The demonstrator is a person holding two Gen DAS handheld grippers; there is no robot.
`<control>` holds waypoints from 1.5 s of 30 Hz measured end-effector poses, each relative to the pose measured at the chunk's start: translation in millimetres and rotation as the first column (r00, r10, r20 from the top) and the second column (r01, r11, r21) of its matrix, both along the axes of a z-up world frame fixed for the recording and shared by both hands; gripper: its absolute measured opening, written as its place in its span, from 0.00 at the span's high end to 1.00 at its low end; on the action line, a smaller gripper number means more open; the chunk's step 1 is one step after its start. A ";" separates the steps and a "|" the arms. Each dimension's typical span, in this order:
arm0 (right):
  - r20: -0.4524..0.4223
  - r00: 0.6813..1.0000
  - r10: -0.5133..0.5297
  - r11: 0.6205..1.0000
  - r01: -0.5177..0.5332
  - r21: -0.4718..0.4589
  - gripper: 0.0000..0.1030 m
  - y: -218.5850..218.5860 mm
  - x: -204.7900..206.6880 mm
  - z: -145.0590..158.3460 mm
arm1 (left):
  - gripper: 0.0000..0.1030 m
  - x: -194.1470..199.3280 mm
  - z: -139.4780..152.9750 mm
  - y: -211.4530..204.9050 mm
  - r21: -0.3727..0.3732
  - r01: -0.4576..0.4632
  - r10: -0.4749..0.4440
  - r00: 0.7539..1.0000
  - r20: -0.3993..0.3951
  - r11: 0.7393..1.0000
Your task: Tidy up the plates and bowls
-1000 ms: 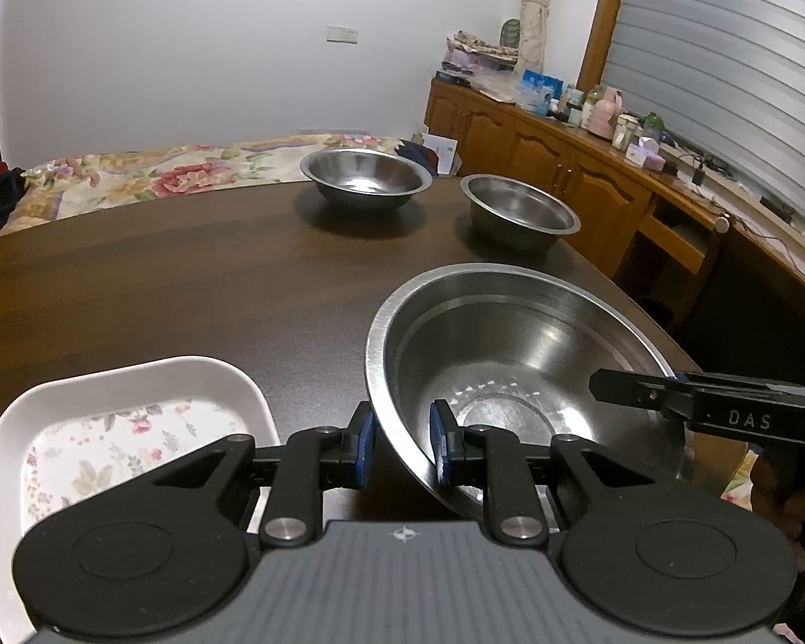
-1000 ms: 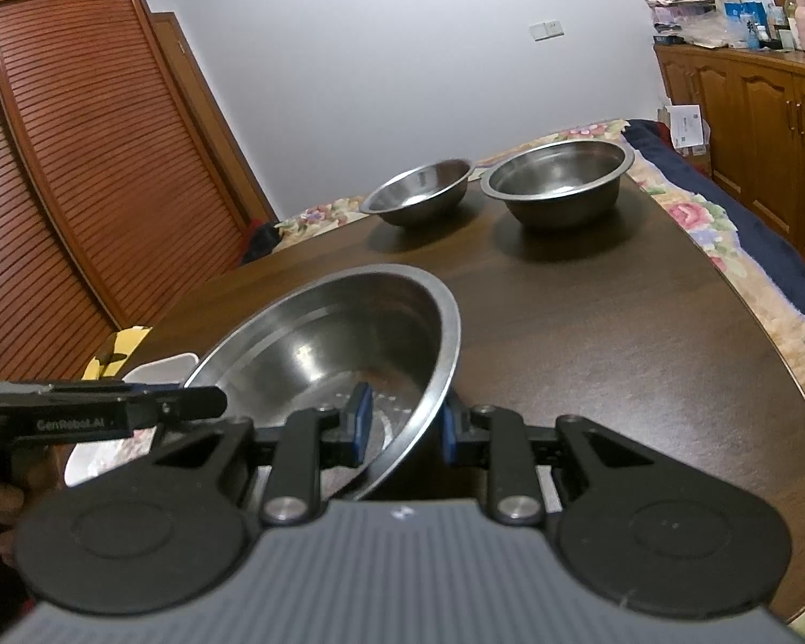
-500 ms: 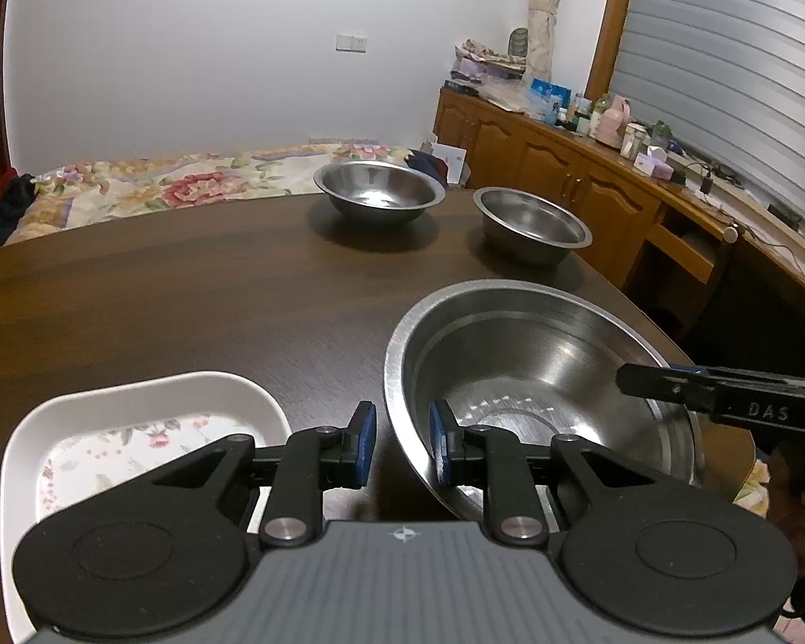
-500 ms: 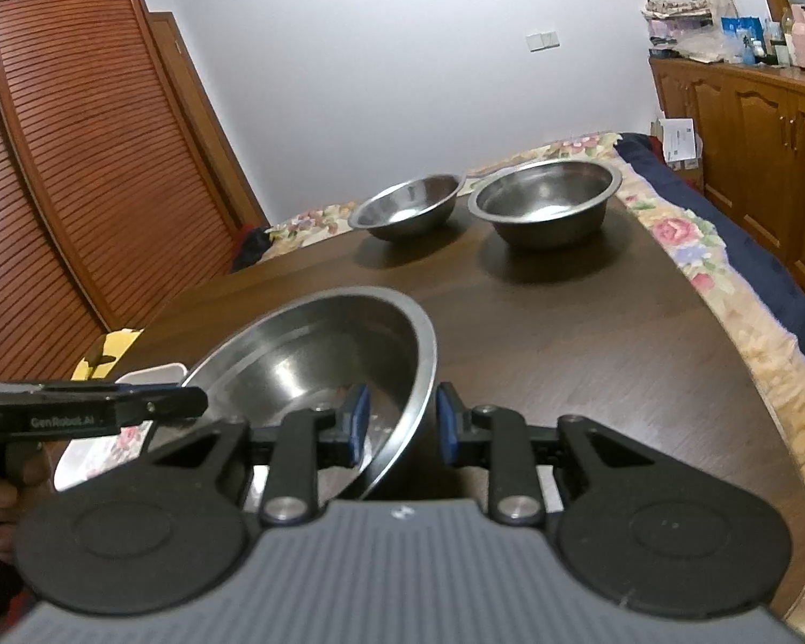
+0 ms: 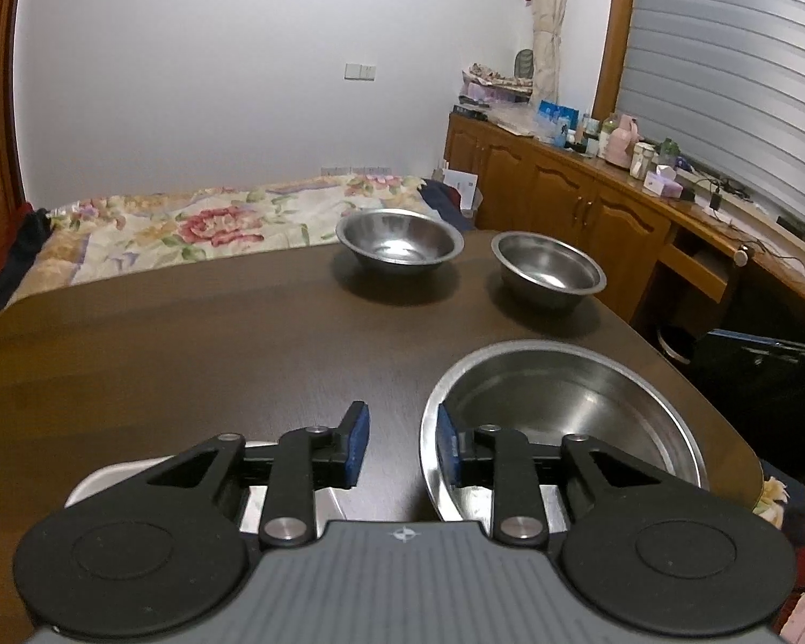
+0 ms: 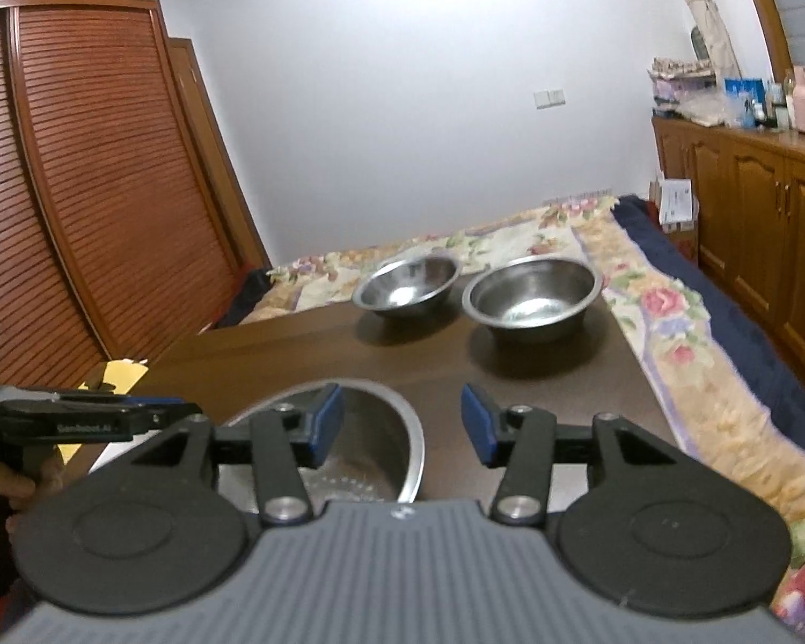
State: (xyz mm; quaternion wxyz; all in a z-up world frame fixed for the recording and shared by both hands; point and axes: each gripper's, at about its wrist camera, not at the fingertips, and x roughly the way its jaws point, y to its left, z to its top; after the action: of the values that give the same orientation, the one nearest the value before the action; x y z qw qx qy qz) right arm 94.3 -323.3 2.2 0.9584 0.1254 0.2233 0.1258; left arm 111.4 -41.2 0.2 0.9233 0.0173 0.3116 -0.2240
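Observation:
A large steel bowl (image 5: pixel 563 413) rests on the dark wooden table (image 5: pixel 188 349) at its near right. My left gripper (image 5: pixel 402 445) is open astride the bowl's near-left rim, one pad inside and one outside, neither touching. My right gripper (image 6: pixel 402 424) is open astride the opposite rim of the large bowl (image 6: pixel 370 456). The left gripper (image 6: pixel 150 408) shows at the left edge, with a hand on it. A white plate (image 5: pixel 107 477) lies under the left gripper, mostly hidden. Two smaller steel bowls (image 5: pixel 400 241) (image 5: pixel 550 268) stand side by side at the far edge.
A bed with a floral cover (image 5: pixel 188 225) runs along the table's far side. Wooden cabinets (image 5: pixel 579 209) with clutter on top stand to the right. Louvred wardrobe doors (image 6: pixel 107 204) stand to the left. The table's middle is bare wood.
Both grippers were shut on the large bowl's rim and have opened. The bowl now sits on the table, and both grippers have drawn back a little.

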 end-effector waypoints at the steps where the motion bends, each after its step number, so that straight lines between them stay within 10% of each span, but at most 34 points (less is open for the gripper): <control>1: 0.004 1.000 -0.004 1.000 0.004 -0.003 0.47 -1.2 0.2 0.8 | 0.57 0.7 1.7 -0.9 0.005 0.002 -0.002 1.000 0.004 1.000; 13: 0.032 0.999 -0.032 0.999 0.033 -0.043 0.00 -7.2 5.9 5.6 | 0.09 4.2 8.8 -6.1 0.039 -0.005 0.002 0.998 0.059 0.999; 45: 0.023 0.998 0.060 0.988 -0.056 -0.146 0.00 -22.1 109.6 21.2 | 0.07 87.2 18.5 -29.3 0.052 0.004 -0.007 0.998 0.064 0.999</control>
State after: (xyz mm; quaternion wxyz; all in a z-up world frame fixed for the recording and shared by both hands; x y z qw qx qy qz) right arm 203.9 -345.4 23.5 0.9640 0.0470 0.2221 0.1387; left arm 198.6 -70.6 18.7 0.9314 0.0493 0.2877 -0.2175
